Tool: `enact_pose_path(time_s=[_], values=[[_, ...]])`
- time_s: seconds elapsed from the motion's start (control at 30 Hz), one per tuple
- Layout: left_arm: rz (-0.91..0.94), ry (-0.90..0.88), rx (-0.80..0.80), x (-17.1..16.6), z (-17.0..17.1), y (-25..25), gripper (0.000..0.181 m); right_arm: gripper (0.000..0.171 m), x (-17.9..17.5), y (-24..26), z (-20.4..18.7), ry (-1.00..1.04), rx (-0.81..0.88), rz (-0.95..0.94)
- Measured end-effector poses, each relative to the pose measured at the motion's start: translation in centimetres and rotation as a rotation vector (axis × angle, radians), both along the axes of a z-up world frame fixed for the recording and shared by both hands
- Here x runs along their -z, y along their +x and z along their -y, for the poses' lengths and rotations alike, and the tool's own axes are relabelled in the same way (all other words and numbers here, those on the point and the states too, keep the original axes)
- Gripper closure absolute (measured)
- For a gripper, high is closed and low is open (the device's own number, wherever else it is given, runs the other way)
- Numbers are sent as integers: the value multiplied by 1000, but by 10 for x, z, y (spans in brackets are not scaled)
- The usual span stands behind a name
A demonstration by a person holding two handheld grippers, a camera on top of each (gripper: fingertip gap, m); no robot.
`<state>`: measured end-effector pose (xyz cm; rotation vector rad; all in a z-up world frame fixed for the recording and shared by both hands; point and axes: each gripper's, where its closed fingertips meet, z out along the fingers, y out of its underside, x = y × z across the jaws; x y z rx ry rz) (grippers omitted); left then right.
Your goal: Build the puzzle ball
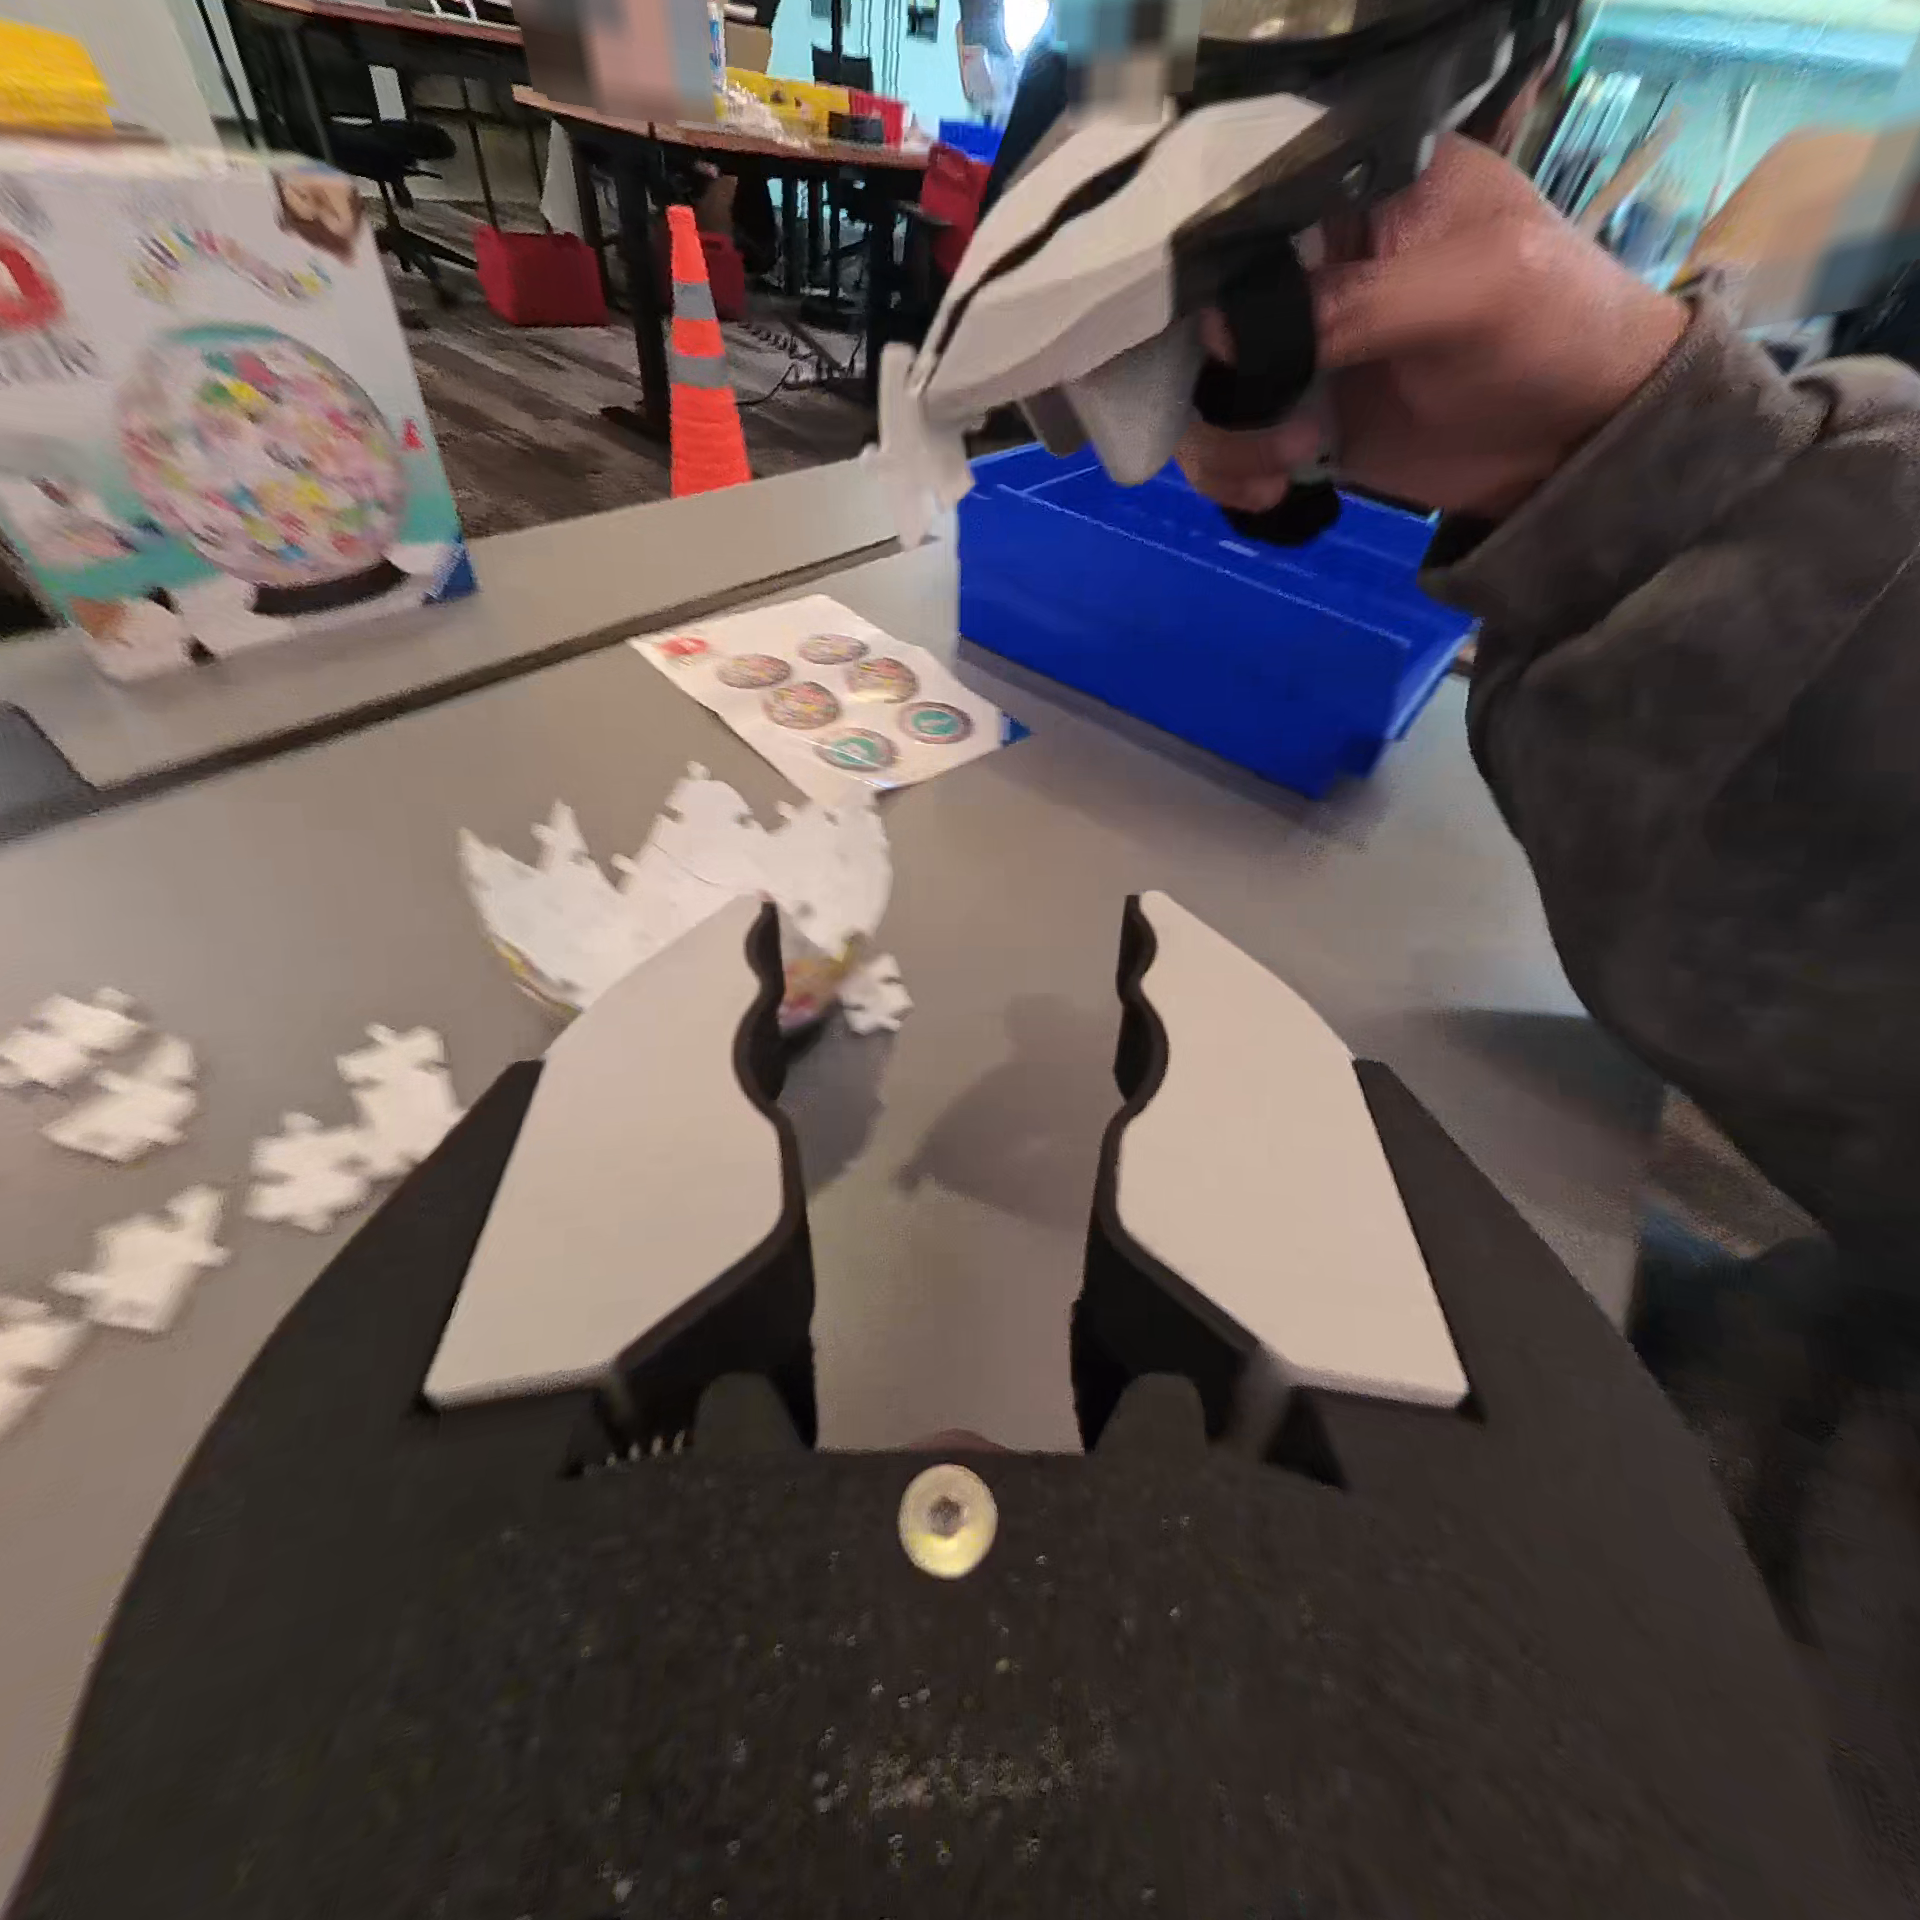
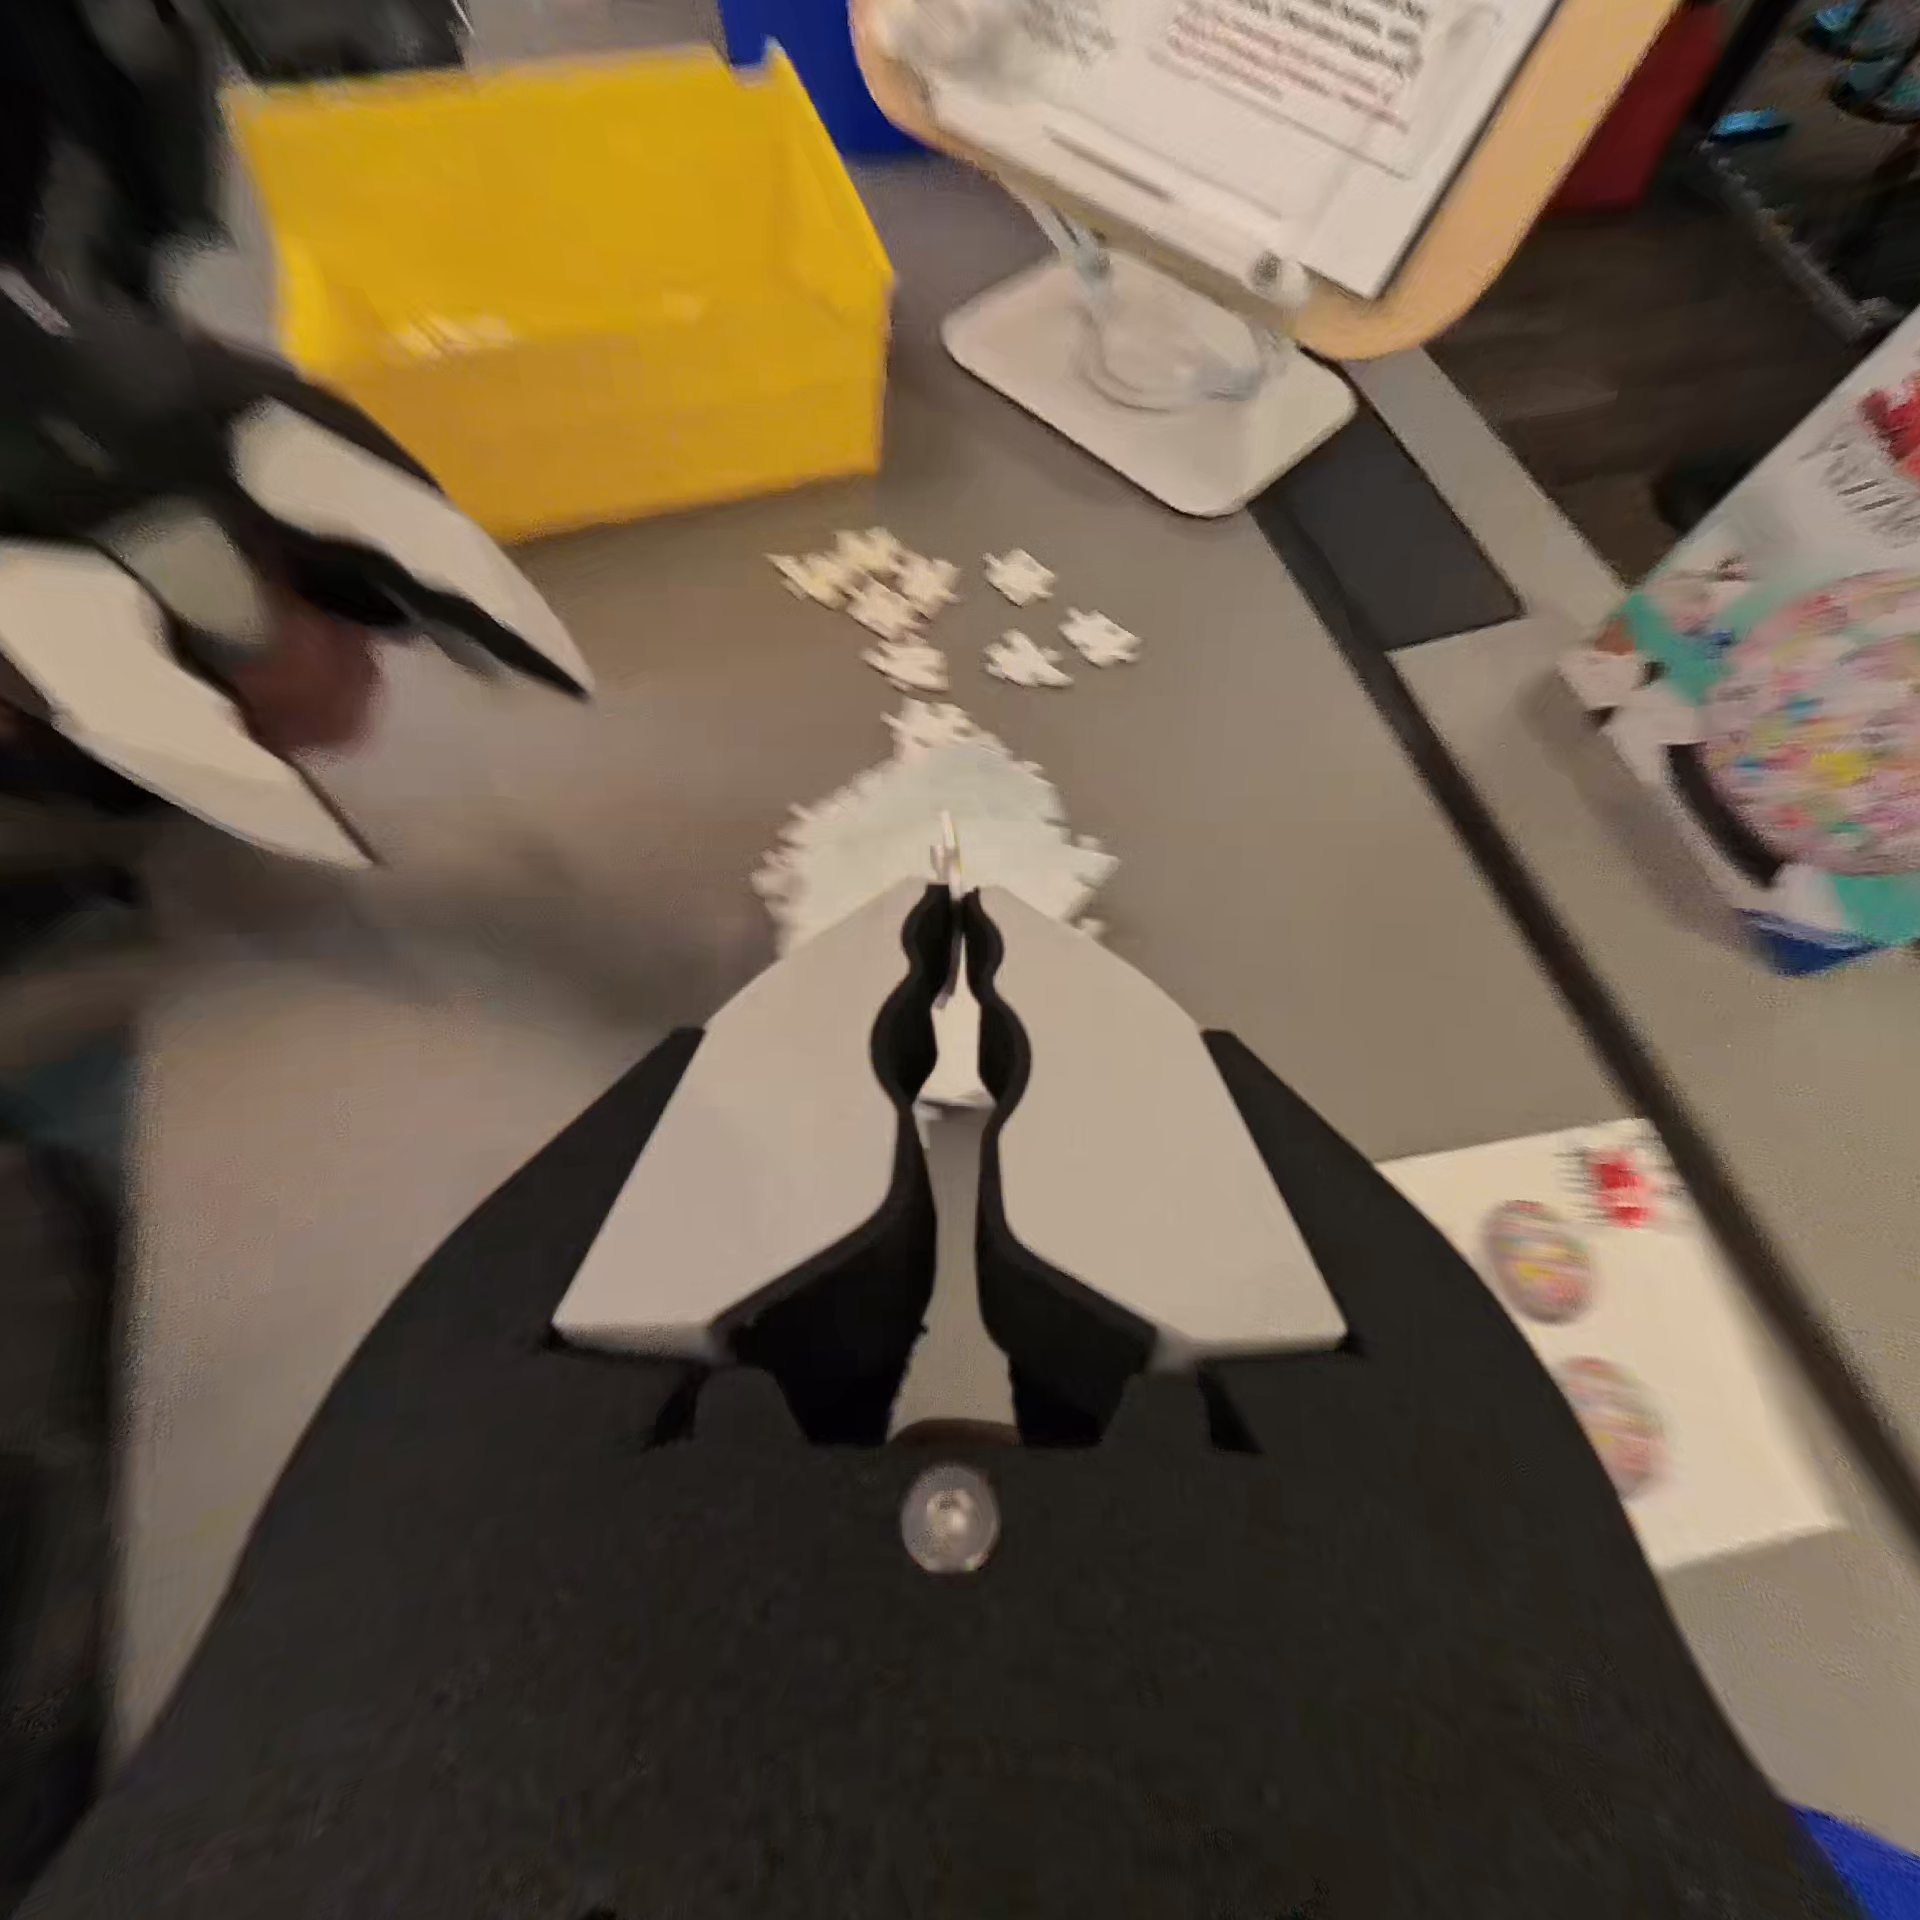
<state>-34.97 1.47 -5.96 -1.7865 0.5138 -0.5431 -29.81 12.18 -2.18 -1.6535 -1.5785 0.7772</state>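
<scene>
left gripper fingers apart, empty, low over the grey table. right gripper clamped on a white puzzle piece, raised above the part-built puzzle ball shell on the table. loose pieces lie left of the shell, near a yellow bin; blue bin and puzzle box behind.

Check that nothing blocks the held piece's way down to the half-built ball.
Nothing visible does. The right gripper holds the piece in the air above the ball shell; the open left gripper is off to one side.
</scene>
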Motion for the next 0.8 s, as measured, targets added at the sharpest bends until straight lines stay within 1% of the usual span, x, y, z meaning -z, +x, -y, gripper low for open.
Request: enact_pose_path(time_s=[0.03,0.07,0.13,0.17,0.2,0.3,0.37,0.43,0.53,0.63,0.7,0.8], values=[[-53,-16,22,-6,-10,-6,119,169,8,-7,-13,36,-37,57],[-114,-51,55,-9,-21,-11,121,169,19,-17,-17,24,-116,83],[-269,-134,97,-7,-47,-25,128,169,45,-38,-26,-17,-254,87],[-351,-163,89,-6,-64,-36,134,169,60,-45,-34,-16,-289,99],[-408,-190,93,-4,-81,-44,135,169,75,-50,-42,-16,-310,113],[-473,-338,185,14,-120,-51,135,169,101,-60,-50,-41,-368,100],[-504,-401,260,28,-140,-45,135,169,108,-67,-54,-50,-381,49],[-556,-428,322,42,-153,-39,138,169,113,-71,-57,-60,-380,-4],[-592,-409,386,54,-167,-29,148,169,113,-75,-62,-108,-382,-87],[-559,-349,417,50,-174,-18,154,169,106,-72,-64,-202,-385,-120],[-543,-314,417,46,-176,-16,160,169,100,-70,-63,-225,-394,-156],[-546,-288,409,44,-175,-18,160,169,96,-68,-63,-238,-397,-170]])
